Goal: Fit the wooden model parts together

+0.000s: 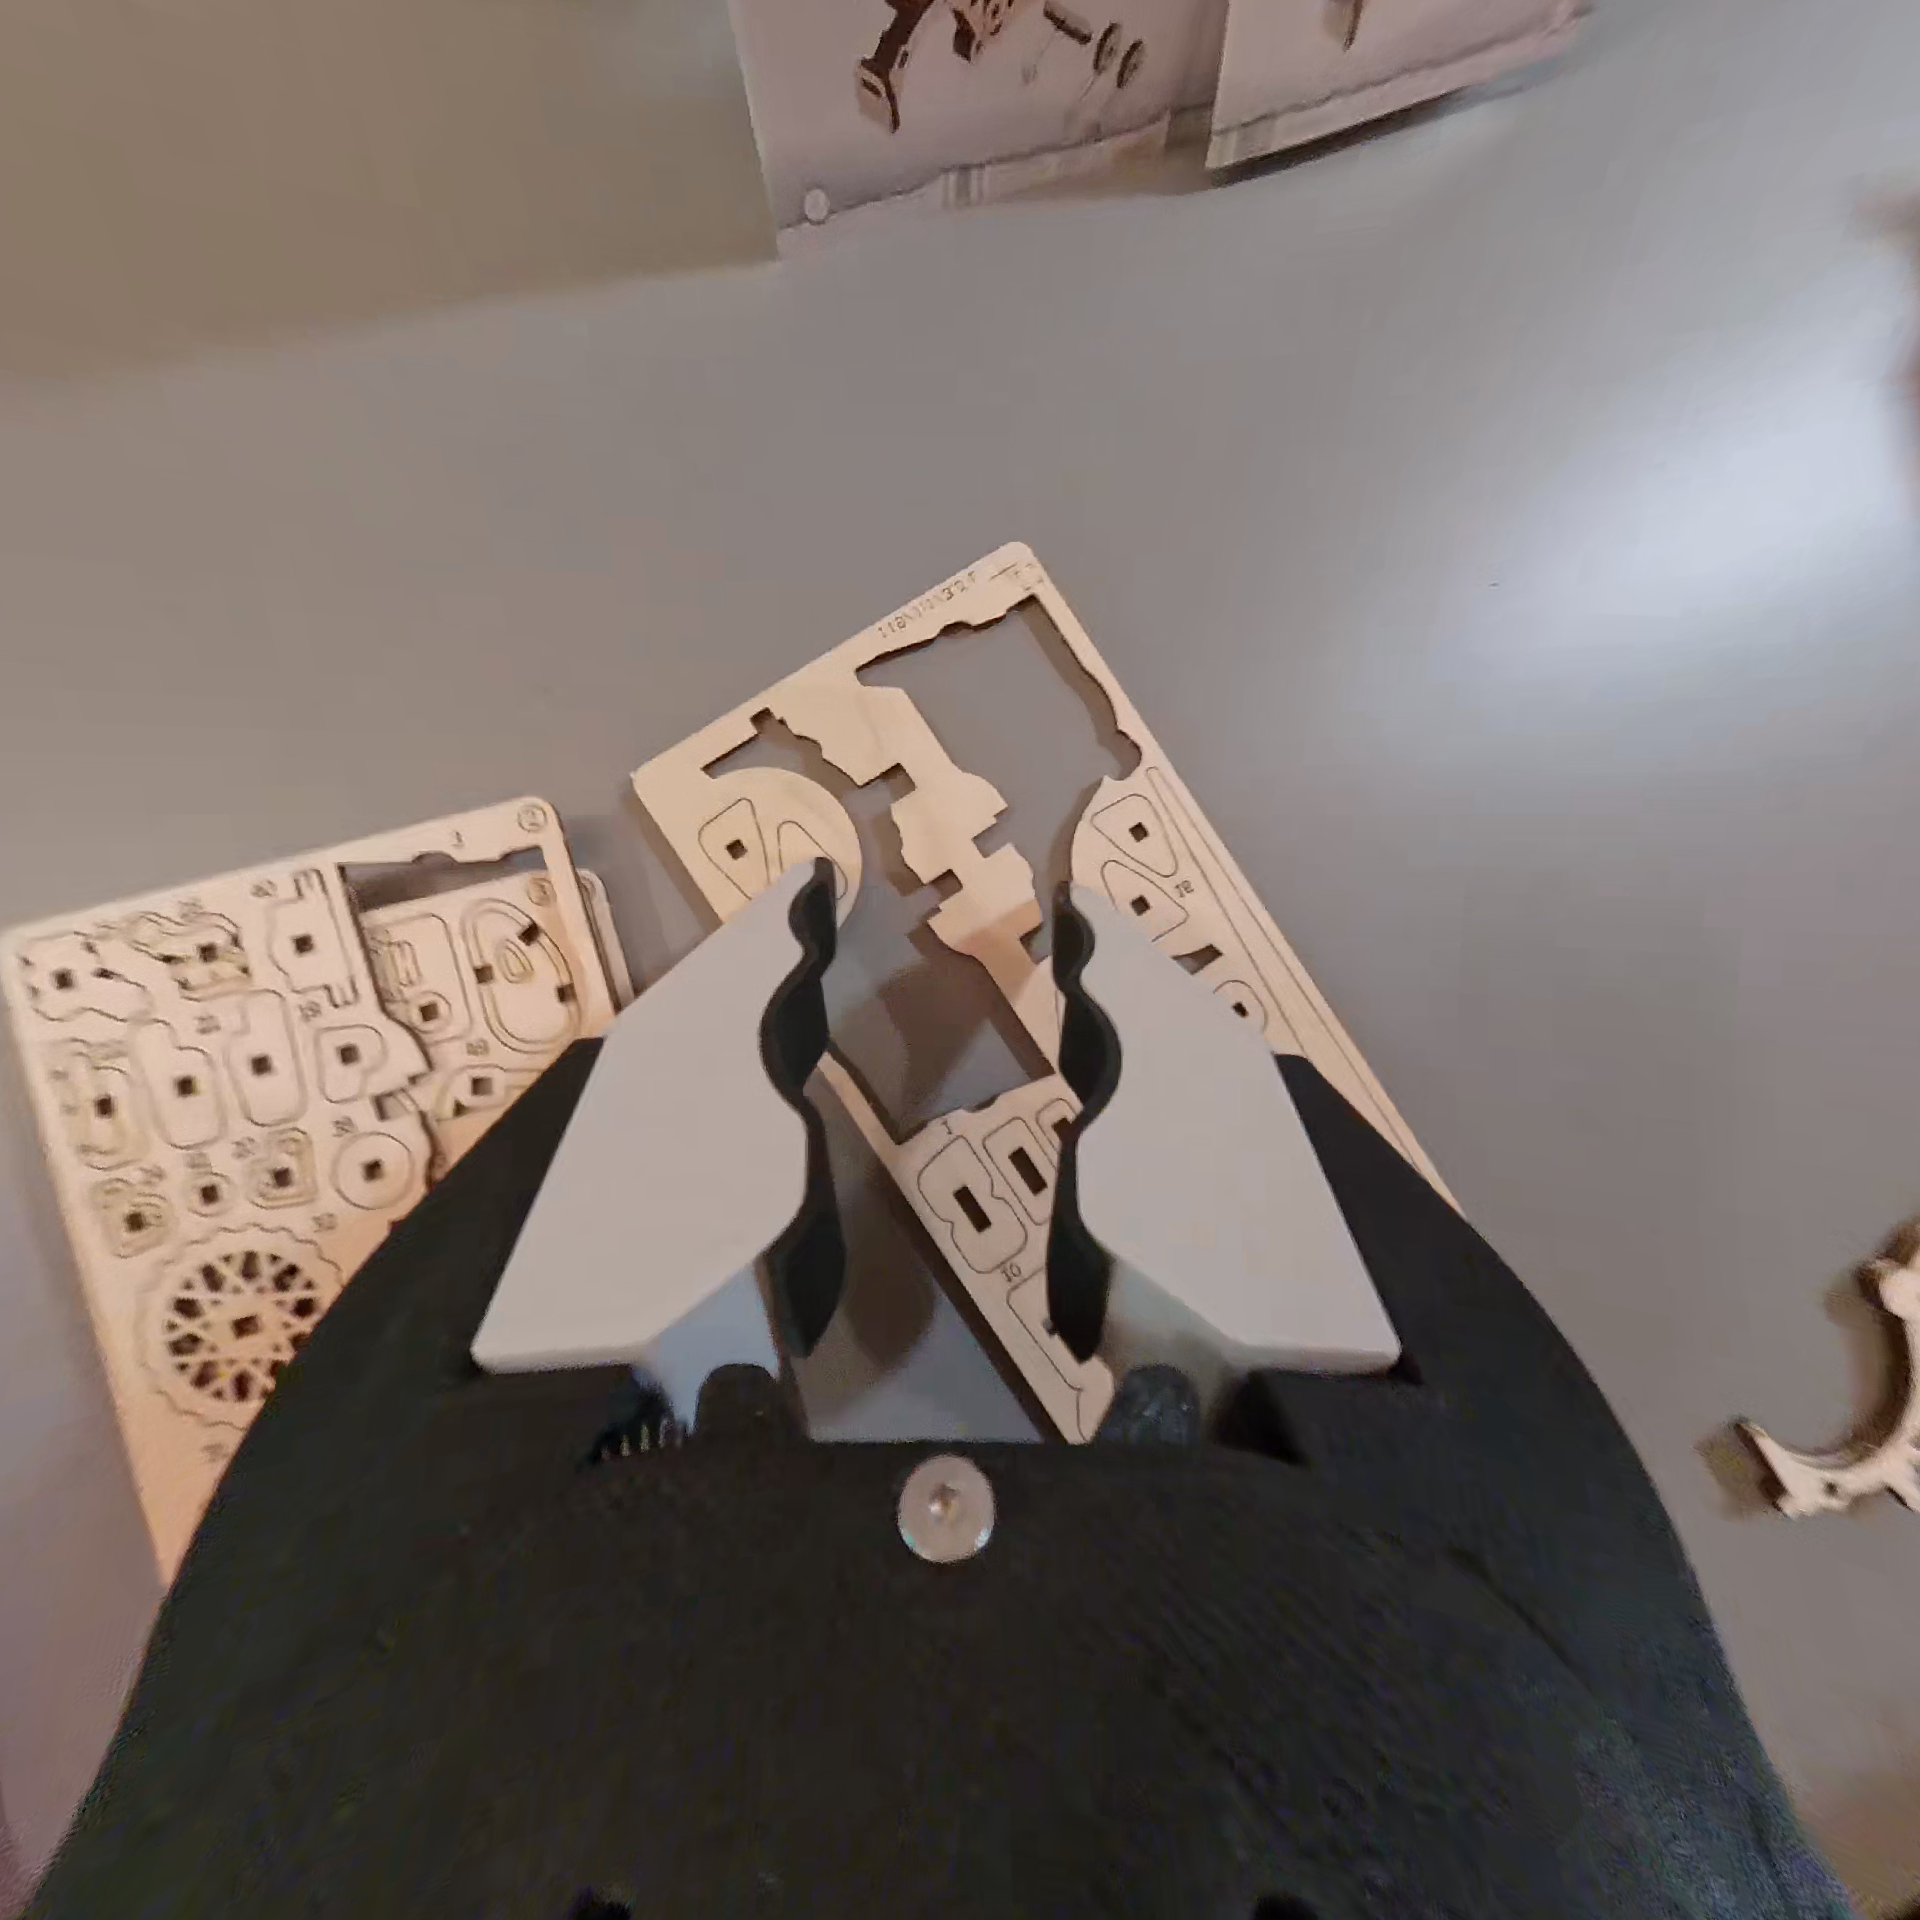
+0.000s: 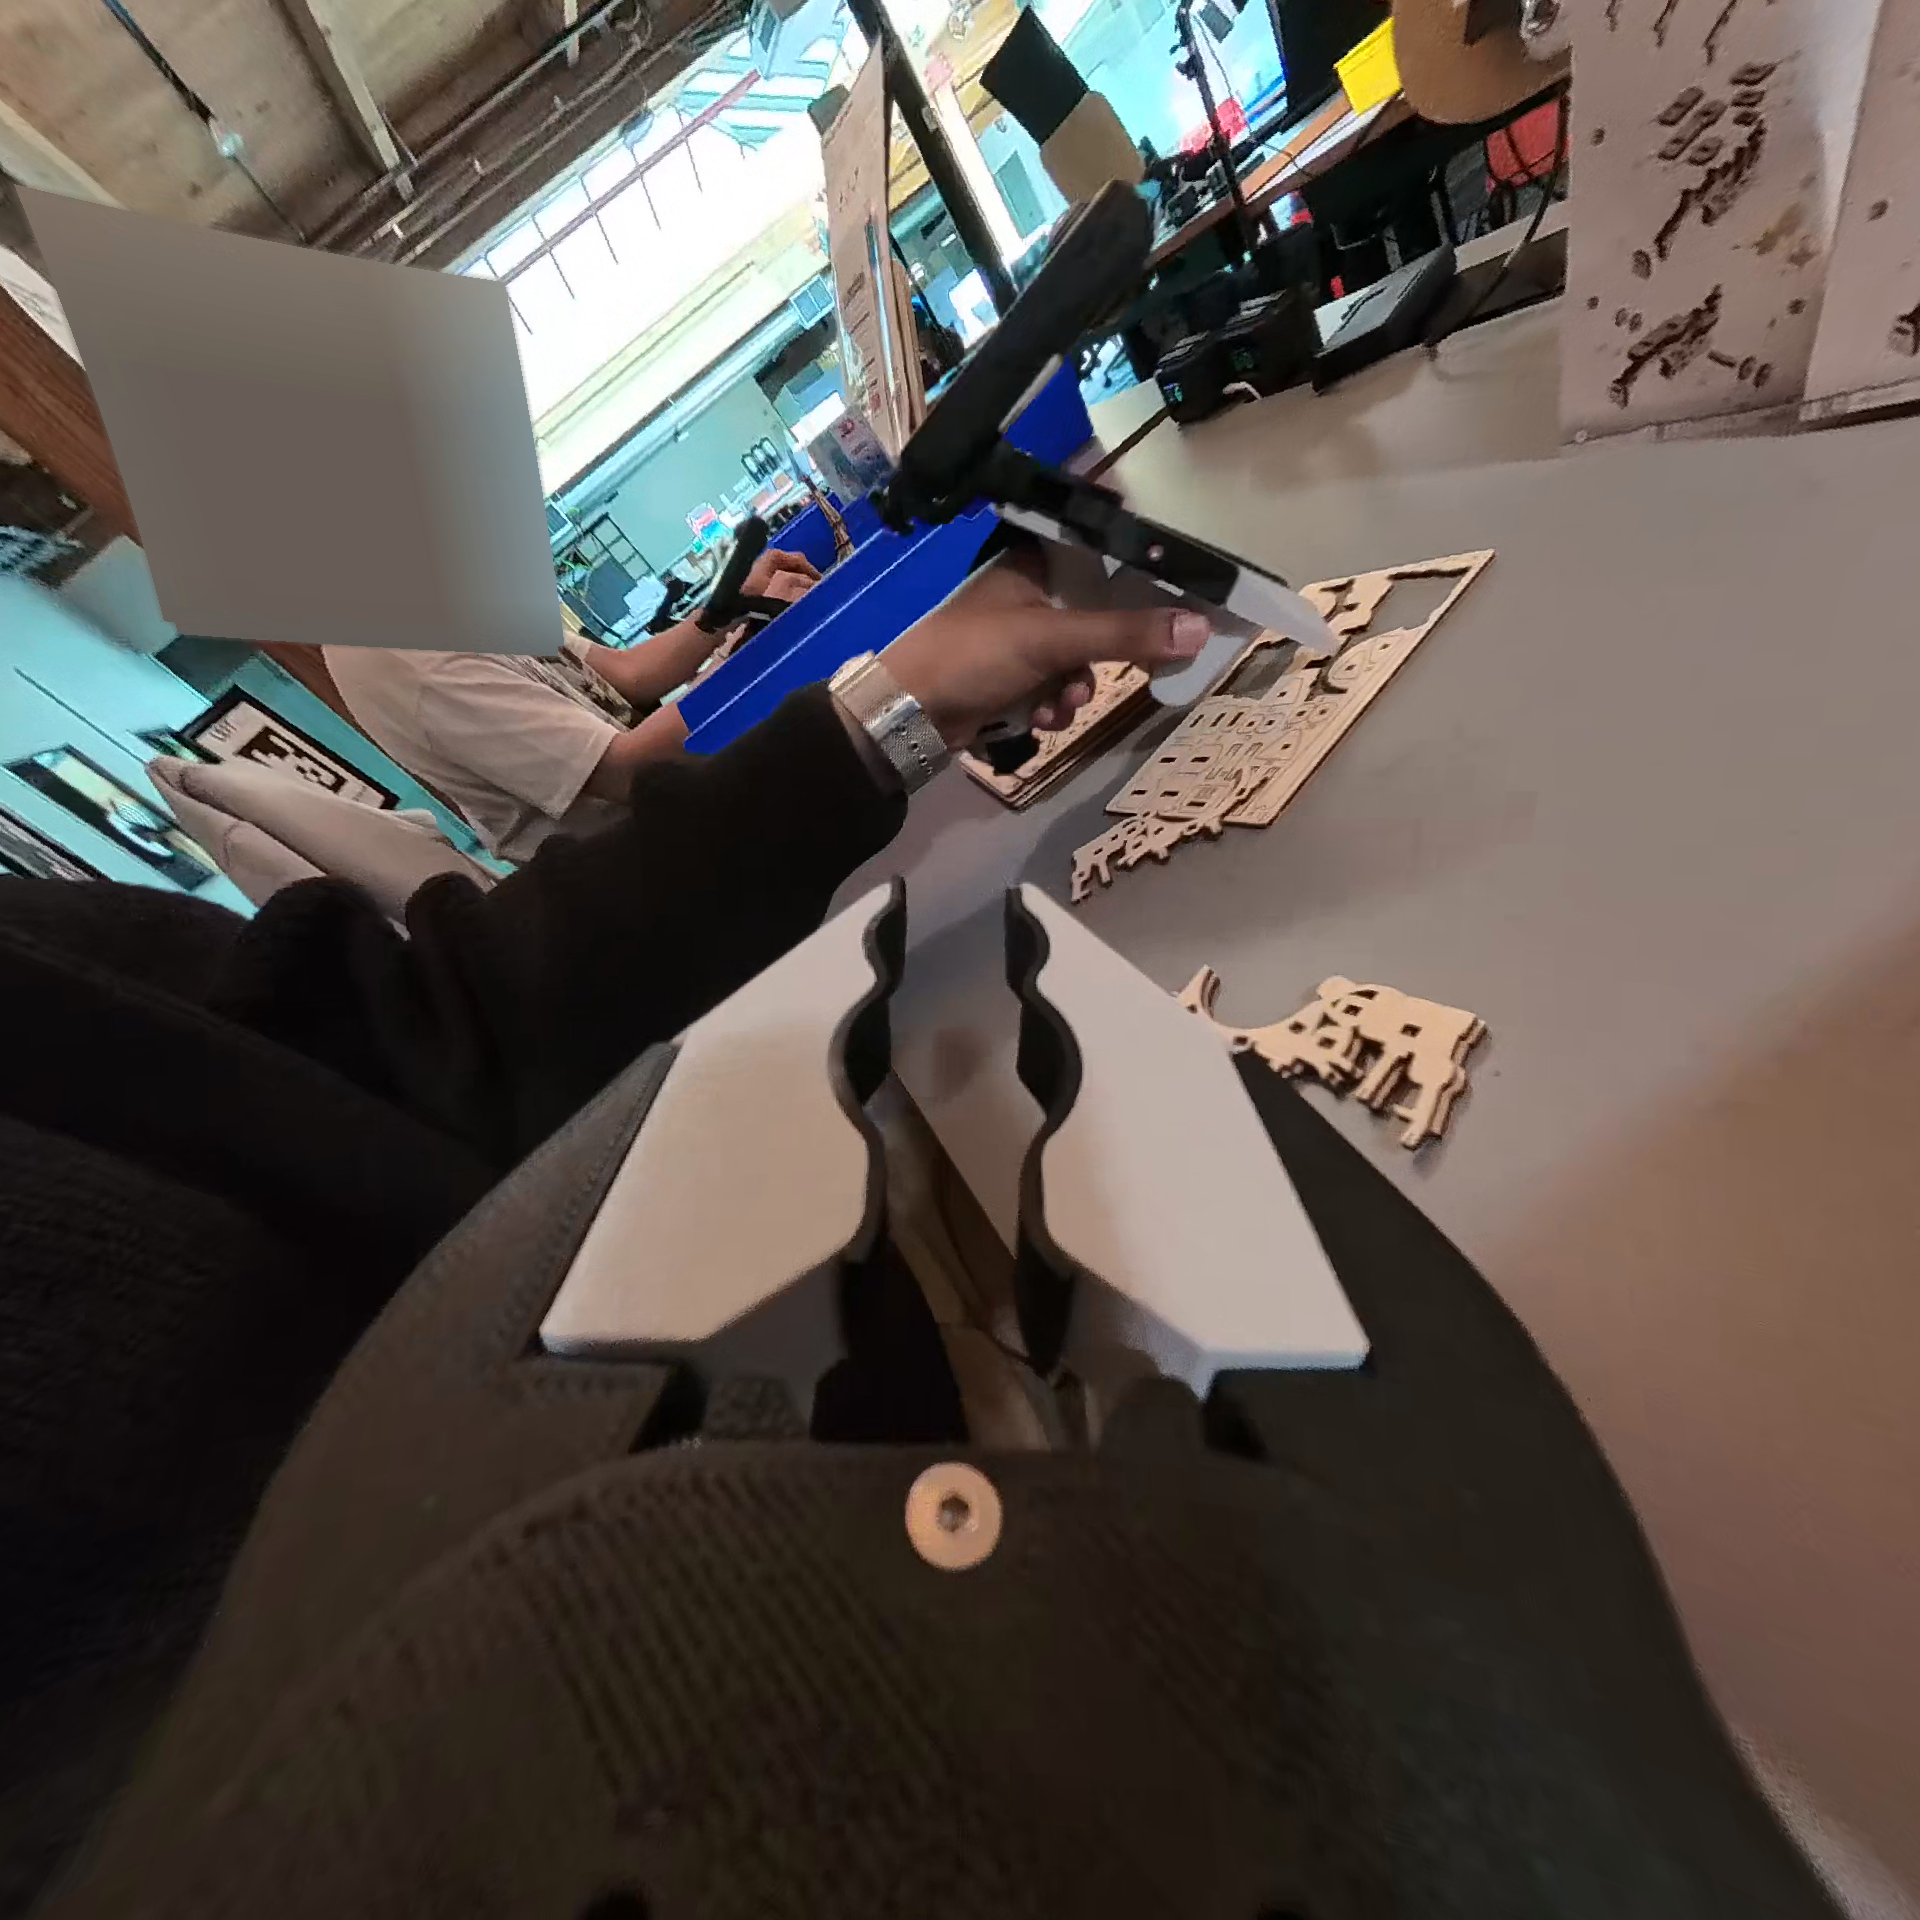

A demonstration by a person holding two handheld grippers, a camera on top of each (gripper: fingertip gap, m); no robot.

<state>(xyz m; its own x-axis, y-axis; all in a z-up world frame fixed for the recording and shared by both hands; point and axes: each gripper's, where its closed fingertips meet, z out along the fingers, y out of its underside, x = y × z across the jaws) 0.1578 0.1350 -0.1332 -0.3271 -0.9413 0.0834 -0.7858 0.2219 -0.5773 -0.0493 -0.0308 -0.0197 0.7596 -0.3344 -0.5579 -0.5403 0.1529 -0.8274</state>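
On a smooth grey desk (image 1: 1351,468) in a busy workshop, the left claw (image 1: 940,894) hovers open and empty over a partly punched-out wooden sheet (image 1: 1049,790), another sheet (image 1: 260,1049) to its left, while the right claw (image 2: 954,914), slightly parted, holds nothing, a loose wooden piece (image 2: 1361,1049) just right of it.

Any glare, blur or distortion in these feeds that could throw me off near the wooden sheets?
Left wrist view: soft glare patch on the table at right; the sheet under the open left gripper reads sharp; frame edges curve and smear. Right wrist view: bright windows wash out the background; the loose part beside the open right gripper is slightly soft; strong wide-angle tilt.
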